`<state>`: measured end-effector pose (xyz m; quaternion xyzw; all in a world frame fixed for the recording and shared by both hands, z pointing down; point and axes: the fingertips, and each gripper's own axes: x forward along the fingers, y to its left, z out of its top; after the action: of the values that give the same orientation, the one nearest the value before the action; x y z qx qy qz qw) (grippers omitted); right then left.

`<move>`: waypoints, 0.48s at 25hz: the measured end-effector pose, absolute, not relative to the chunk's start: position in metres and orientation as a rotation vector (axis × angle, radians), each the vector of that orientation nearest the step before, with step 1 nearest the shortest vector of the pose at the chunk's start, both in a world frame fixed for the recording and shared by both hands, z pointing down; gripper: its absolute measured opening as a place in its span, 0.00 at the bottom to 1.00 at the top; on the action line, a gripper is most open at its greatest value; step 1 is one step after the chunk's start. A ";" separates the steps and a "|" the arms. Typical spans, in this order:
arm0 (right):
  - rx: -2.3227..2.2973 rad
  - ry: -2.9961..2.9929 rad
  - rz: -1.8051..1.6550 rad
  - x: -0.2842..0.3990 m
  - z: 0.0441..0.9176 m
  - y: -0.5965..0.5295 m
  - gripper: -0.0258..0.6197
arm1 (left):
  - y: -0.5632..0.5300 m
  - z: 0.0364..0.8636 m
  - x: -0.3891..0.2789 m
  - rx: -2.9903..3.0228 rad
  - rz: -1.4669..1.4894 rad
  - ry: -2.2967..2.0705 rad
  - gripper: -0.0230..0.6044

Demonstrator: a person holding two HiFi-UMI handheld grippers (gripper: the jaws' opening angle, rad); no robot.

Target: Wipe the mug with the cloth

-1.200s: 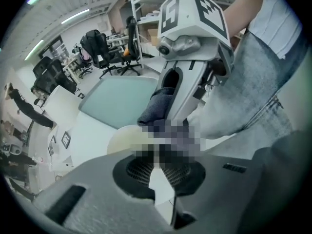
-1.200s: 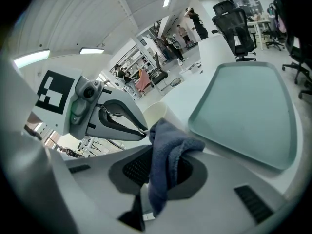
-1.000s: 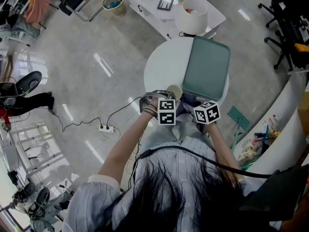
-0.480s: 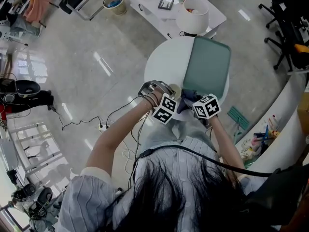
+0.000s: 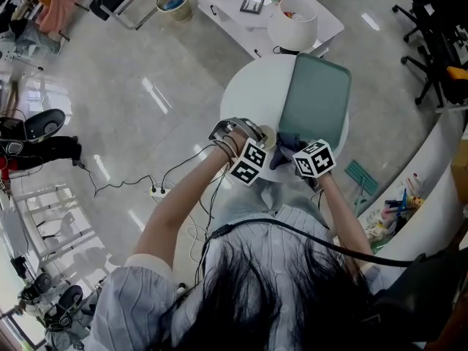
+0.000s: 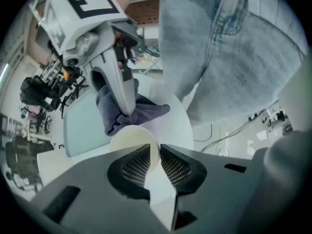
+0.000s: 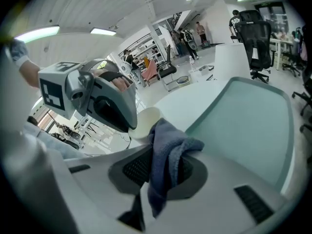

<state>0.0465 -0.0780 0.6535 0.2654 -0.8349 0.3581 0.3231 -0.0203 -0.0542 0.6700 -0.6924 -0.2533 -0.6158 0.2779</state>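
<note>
Mug [image 6: 129, 135], cream, rim pinched by left tongs [image 6: 154, 152]; right tongs [image 7: 165, 165] clamp grey-blue cloth [image 7: 168, 141].

Fuzzy cloth [image 7: 168, 152], smooth matt mug [image 6: 130, 136]

Tableware: one mug [image 6: 129, 136], one cloth [image 7: 168, 145], one green tray [image 5: 316, 97]. Furniture: one round white table [image 5: 252, 93], one rectangular white table [image 5: 241, 28]. Floor items: one waste bin [image 5: 174, 4], one power strip [image 5: 161, 193].
</note>
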 end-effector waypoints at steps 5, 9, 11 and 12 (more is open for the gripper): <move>0.727 -2.196 0.984 0.047 0.654 -0.079 0.16 | -0.055 0.652 -0.008 -2.255 -1.701 -0.403 0.13; 0.749 -2.200 1.016 0.046 0.655 -0.078 0.16 | -0.052 0.642 0.002 -2.605 -1.710 -0.122 0.13; 0.756 -2.201 1.024 0.046 0.655 -0.078 0.16 | -0.054 0.643 0.003 -2.672 -1.746 0.029 0.13; 0.758 -2.200 1.027 0.046 0.654 -0.077 0.16 | -0.055 0.644 0.003 -2.700 -1.760 0.105 0.13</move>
<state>0.0462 -0.0774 0.6540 0.2848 -0.8267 0.3858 0.2945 0.0034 -0.0549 0.6442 -0.8366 0.0327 -0.5453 -0.0414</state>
